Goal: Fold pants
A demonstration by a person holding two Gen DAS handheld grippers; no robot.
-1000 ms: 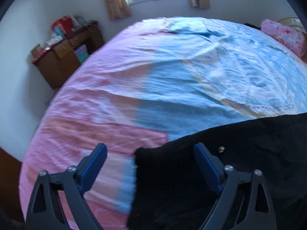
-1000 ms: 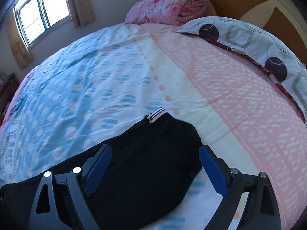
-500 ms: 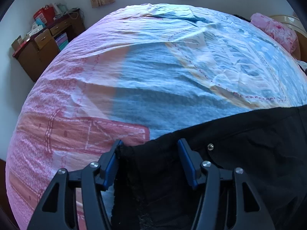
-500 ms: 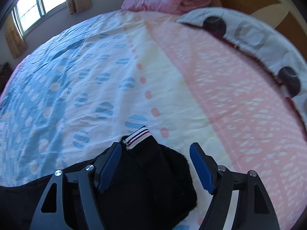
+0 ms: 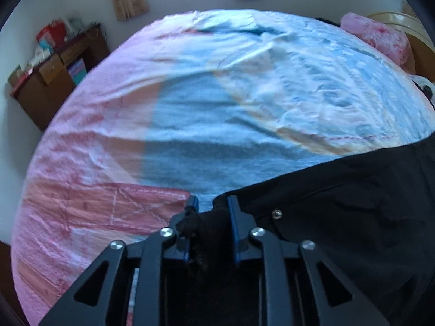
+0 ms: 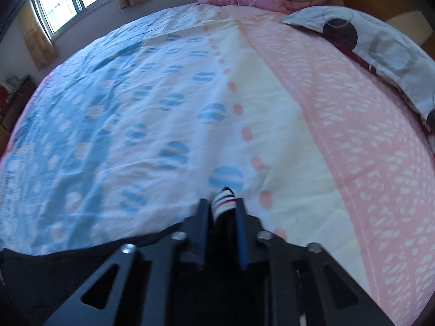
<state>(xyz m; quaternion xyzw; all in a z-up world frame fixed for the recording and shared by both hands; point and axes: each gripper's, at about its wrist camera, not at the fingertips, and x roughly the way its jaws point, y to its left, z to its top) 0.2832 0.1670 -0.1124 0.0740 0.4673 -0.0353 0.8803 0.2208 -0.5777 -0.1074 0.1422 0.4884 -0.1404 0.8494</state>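
- You are closing your left gripper (image 5: 211, 207) on one end of the black pants (image 5: 353, 217). A bunched bit of dark cloth is sitting between its blue pads, and they are squeezing it.
- You are closing your right gripper (image 6: 223, 209) on the other end. The striped band (image 6: 223, 200) is poking out between the pads, so they are pinching it.
- The pants are lying flat on the bed (image 6: 244, 108), near the edge closest to you, stretching from one gripper to the other.
- The left grip is looking small. It is only holding a little clump at the corner, so the cloth could be slipping out when you lift.
- The bed sheet (image 5: 190, 149) is lying right under both grippers. You could be pinching it too, and then it would be coming up with the pants.
- If you are pulling the two ends at different speeds, the pants could be twisting, and the fold would be coming out crooked.
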